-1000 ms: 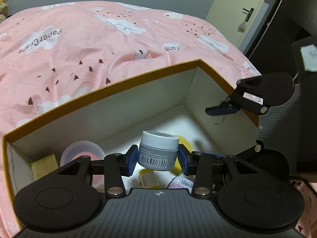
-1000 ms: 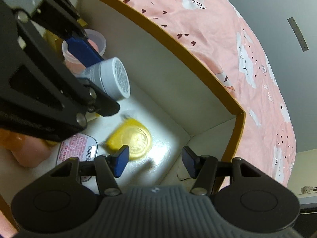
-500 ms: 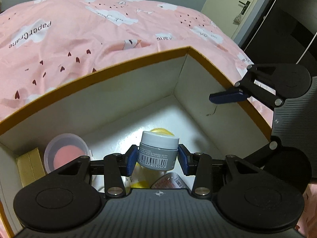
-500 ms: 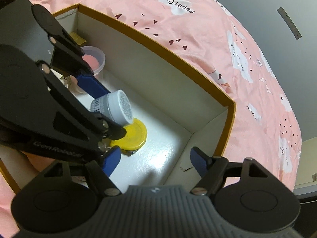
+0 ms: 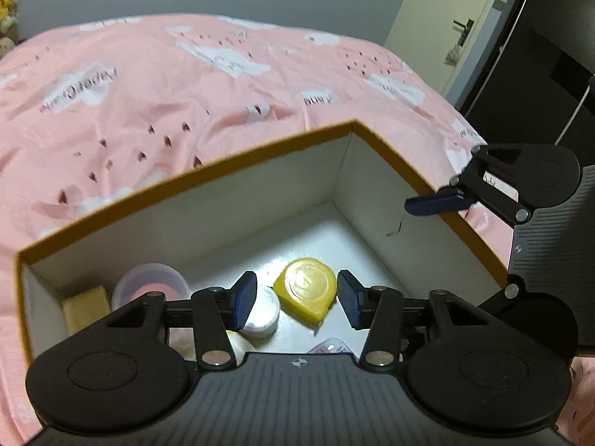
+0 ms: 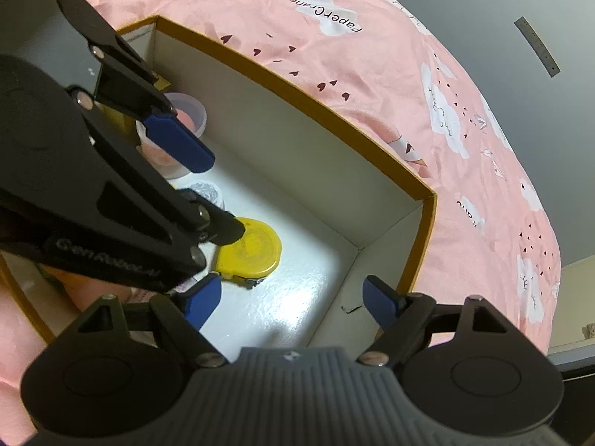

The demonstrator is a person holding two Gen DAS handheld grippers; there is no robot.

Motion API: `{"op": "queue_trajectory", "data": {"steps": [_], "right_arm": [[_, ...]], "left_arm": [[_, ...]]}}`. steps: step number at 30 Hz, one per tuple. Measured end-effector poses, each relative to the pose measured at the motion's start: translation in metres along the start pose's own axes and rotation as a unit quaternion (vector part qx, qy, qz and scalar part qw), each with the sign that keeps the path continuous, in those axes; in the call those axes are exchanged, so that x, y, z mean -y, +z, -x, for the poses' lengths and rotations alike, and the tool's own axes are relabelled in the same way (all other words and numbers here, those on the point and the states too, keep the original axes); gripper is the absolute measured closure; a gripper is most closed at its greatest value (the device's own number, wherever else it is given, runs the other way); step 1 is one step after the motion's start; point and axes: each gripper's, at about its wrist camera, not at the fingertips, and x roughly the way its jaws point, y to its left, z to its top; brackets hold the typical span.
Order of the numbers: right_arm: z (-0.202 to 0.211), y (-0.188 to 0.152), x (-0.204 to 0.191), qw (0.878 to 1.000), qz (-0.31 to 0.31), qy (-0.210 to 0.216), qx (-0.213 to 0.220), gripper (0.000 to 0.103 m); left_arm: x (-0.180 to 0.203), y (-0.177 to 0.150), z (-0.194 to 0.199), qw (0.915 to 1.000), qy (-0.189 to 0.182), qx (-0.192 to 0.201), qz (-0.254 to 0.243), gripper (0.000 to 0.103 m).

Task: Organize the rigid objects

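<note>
An orange-rimmed cardboard box with a white inside lies on the pink bed. My left gripper is open and empty above the box floor. The small grey-white jar stands on the box floor just beside the left fingertip, next to a yellow tape measure. The jar's top and the tape measure also show in the right wrist view. My right gripper is open and empty over the box's right corner; it also shows in the left wrist view.
A clear tub with pink contents, a tan block and a pink-labelled item lie in the box. The box sits on a pink cloud-print bedspread. A door is at the far right.
My left gripper opened and let go of the jar, which now stands on the box floor. Both grippers have pulled back and up from the box.
</note>
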Motion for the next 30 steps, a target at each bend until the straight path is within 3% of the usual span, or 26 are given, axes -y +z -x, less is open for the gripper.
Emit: {"op": "queue_trajectory", "data": {"steps": [9,16,23,26,30], "right_arm": [[0.022,0.004,0.01,0.997,-0.062,0.026,0.021,0.018],[0.059,-0.001,0.007,0.986,-0.146,0.045,0.063,0.017],[0.099,-0.013,-0.008,0.962,-0.225,0.036,0.149,0.015],[0.107,-0.024,-0.015,0.946,-0.271,0.013,0.178,0.014],[0.115,-0.038,-0.029,0.923,-0.32,0.0,0.215,0.005]], "left_arm": [[0.01,-0.004,0.047,0.9971,0.048,0.053,-0.028,0.047],[0.012,-0.013,0.092,0.9908,0.081,0.103,-0.035,0.047],[0.012,-0.031,0.133,0.9832,0.079,0.153,-0.06,0.047],[0.009,-0.043,0.15,0.9774,0.087,0.182,-0.061,0.047],[0.005,-0.059,0.165,0.969,0.107,0.206,-0.083,0.047]]}}
